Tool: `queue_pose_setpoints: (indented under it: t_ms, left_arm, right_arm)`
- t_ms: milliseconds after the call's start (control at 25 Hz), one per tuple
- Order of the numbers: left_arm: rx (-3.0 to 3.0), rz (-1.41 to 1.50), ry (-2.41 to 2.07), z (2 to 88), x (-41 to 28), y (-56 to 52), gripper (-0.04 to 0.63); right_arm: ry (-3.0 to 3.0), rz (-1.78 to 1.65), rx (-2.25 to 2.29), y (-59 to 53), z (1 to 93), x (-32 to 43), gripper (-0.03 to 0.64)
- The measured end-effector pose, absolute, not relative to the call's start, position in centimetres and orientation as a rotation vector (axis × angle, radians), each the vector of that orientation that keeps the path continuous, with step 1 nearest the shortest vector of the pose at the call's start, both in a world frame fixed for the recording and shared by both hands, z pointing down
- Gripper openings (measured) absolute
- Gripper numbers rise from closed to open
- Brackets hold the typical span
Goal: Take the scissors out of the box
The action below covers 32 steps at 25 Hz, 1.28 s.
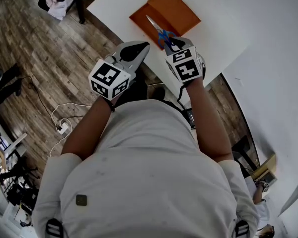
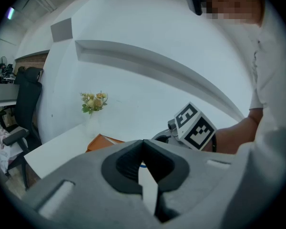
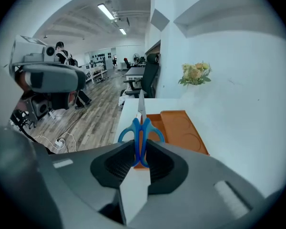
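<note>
The scissors (image 3: 140, 128) have blue handles and silver blades. My right gripper (image 3: 141, 149) is shut on the handles, and the blades point away from it. In the head view the scissors (image 1: 159, 31) hang above the near edge of the open orange box (image 1: 164, 13) on the white table (image 1: 223, 29), held by the right gripper (image 1: 170, 41). The orange box (image 3: 181, 128) lies just beyond the blades. My left gripper (image 1: 140, 47) hovers to the left of the scissors, apart from them. Its jaws (image 2: 143, 144) meet at the tips with nothing between them.
A small bunch of flowers (image 3: 195, 73) stands against the white wall at the table's far end. Black office chairs (image 2: 26, 104) stand off the table's left end. White cables (image 1: 59, 123) lie on the wooden floor to the left. The right gripper's marker cube (image 2: 194, 127) is close by the left gripper.
</note>
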<state>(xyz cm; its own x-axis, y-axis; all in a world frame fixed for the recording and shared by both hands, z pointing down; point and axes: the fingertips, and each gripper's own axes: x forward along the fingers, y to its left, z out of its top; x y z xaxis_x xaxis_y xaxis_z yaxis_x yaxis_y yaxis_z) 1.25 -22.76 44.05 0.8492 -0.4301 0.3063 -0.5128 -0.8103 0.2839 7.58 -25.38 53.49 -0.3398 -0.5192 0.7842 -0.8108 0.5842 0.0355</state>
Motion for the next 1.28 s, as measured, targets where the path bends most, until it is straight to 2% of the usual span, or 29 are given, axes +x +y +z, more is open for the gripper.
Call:
queue_pose_setpoints:
  t_ms: [880, 1280]
  left_arm:
    - [2.708, 0.239, -0.869, 39.7, 3.9, -10.2, 0.005]
    - [2.721, 0.239, -0.938, 37.2, 1.3, -7.3, 0.005]
  right_arm:
    - [-2.259, 0.302, 1.173, -12.9, 44.5, 12.5, 0.092]
    - [-2.336, 0.248, 1.210, -10.1, 42.1, 11.7, 0.092]
